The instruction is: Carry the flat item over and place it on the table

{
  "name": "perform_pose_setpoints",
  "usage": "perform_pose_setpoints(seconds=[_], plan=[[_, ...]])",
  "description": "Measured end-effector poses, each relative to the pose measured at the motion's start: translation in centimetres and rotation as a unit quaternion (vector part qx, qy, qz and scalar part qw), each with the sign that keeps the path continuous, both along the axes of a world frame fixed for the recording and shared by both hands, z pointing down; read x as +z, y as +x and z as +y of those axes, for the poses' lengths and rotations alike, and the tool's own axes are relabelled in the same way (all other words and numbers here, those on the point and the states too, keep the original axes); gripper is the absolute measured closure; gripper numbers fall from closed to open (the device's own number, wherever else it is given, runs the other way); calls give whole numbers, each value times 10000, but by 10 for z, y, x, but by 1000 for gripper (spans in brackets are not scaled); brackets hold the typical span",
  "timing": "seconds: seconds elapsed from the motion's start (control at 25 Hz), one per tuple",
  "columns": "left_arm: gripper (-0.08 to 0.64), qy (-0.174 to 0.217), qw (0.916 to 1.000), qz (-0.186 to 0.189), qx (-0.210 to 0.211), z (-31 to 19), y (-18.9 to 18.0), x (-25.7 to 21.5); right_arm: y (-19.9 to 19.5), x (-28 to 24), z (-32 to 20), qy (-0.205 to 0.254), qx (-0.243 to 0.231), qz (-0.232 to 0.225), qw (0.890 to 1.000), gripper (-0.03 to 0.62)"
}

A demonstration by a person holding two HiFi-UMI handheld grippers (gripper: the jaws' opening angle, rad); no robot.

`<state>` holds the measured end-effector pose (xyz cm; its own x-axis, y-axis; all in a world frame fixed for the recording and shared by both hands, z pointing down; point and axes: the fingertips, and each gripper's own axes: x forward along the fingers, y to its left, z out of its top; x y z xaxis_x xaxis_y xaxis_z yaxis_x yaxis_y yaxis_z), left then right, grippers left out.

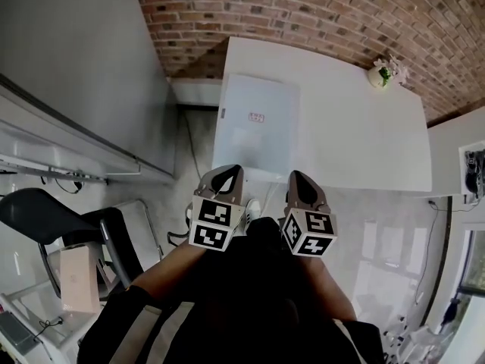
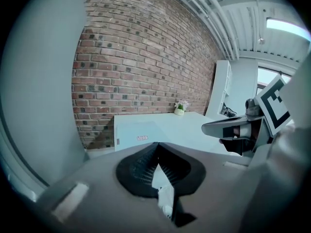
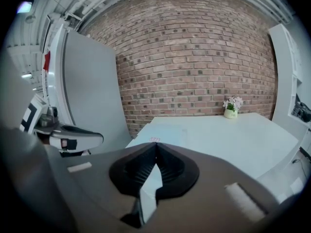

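The flat item (image 1: 258, 123) is a pale, thin sheet with a small red label. It lies flat on the left part of the white table (image 1: 356, 135). The same sheet (image 2: 138, 130) (image 3: 165, 131) lies just past the jaw tips in both gripper views. My left gripper (image 1: 229, 171) (image 2: 156, 144) and right gripper (image 1: 297, 176) (image 3: 156, 144) hover side by side at the sheet's near edge. Both are shut, tips meeting, and I see nothing held between them. The table's near edge is hidden behind the jaws.
A small white pot of flowers (image 1: 381, 74) stands at the table's far right. A brick wall (image 1: 318, 14) runs behind it, and a tall grey panel (image 1: 76, 59) stands on the left. A dark chair (image 1: 45, 218) stands at lower left. White shelving (image 1: 470, 165) is on the right.
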<state>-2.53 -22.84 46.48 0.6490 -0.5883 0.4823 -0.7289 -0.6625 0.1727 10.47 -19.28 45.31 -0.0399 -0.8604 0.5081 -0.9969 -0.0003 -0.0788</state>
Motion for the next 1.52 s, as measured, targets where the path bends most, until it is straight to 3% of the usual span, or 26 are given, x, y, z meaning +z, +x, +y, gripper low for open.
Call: perform_pose_setpoints(seconds=[0.44, 0.84, 1.16, 1.52], plan=[[555, 256, 9993, 233, 156, 37, 27, -35, 4, -28, 38, 244, -156, 90, 9995, 591], [556, 404, 9987, 47, 316, 110, 93, -46, 66, -30, 112, 429, 26, -129, 9990, 591], [555, 545, 9984, -95, 146, 192, 139, -57, 112, -42, 182, 658, -199, -287, 9972, 591], [555, 658, 9974, -180, -250, 281, 141, -64, 117, -56, 261, 905, -529, -529, 9931, 592]])
